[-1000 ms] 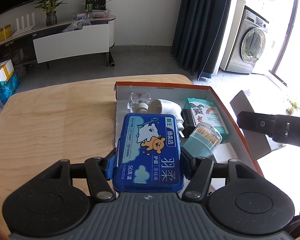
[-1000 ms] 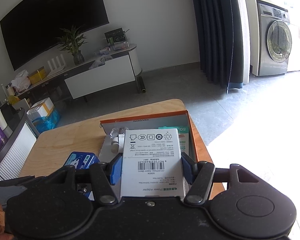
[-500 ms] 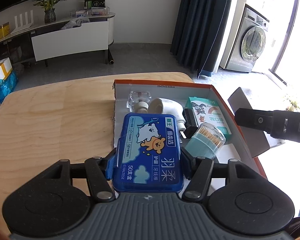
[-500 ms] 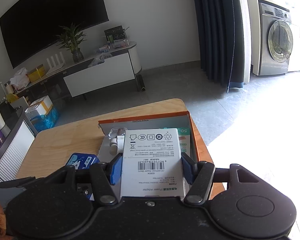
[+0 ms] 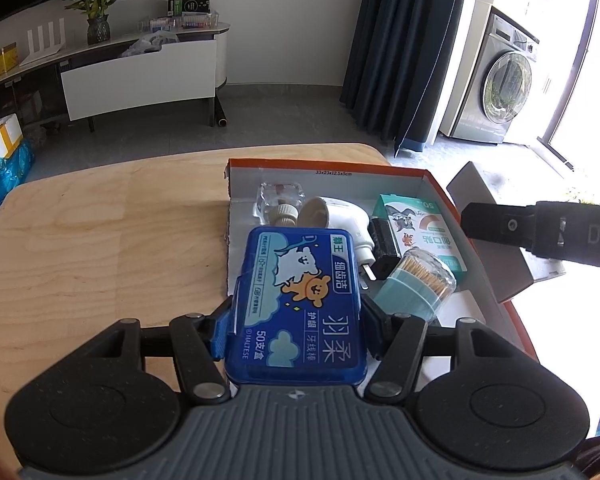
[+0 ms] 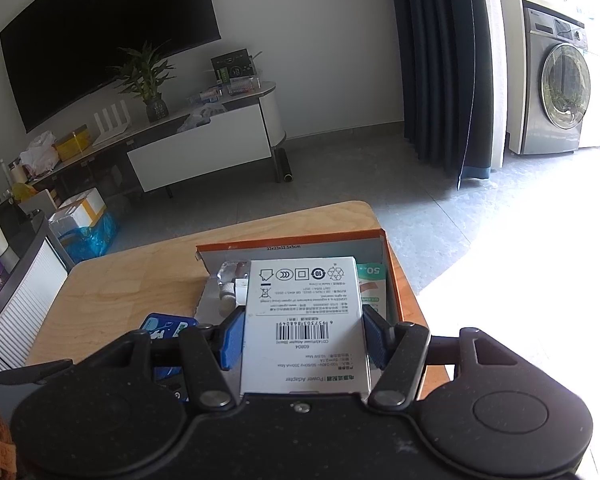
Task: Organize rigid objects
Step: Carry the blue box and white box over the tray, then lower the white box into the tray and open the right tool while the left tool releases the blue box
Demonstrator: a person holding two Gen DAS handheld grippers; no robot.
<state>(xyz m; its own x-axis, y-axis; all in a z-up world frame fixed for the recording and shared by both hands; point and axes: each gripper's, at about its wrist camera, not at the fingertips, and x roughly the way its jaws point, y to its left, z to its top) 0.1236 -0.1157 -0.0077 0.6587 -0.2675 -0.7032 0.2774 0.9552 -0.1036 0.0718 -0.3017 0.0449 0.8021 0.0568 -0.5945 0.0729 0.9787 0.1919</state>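
Observation:
My left gripper (image 5: 296,328) is shut on a blue dental floss pick box (image 5: 300,304), held above the near left part of an orange cardboard box (image 5: 432,178). Inside that box lie a clear glass bottle (image 5: 280,196), a white plug-in device (image 5: 340,216), a small black item (image 5: 384,240), a teal bandage carton (image 5: 416,228) and a teal toothpick jar (image 5: 416,280). My right gripper (image 6: 304,336) is shut on a white power adapter carton (image 6: 304,320) over the same orange box (image 6: 392,276). The blue floss box (image 6: 164,326) shows at its lower left.
The orange box rests at the right end of a wooden table (image 5: 100,240), near its rounded edge. The right gripper's black body (image 5: 540,232) reaches in over the box's right wall. A TV cabinet (image 6: 196,148), dark curtain and washing machine (image 6: 560,92) stand beyond.
In the left wrist view the room and table have slid a little downward in the picture. Both grips are unchanged and the right wrist view is almost the same.

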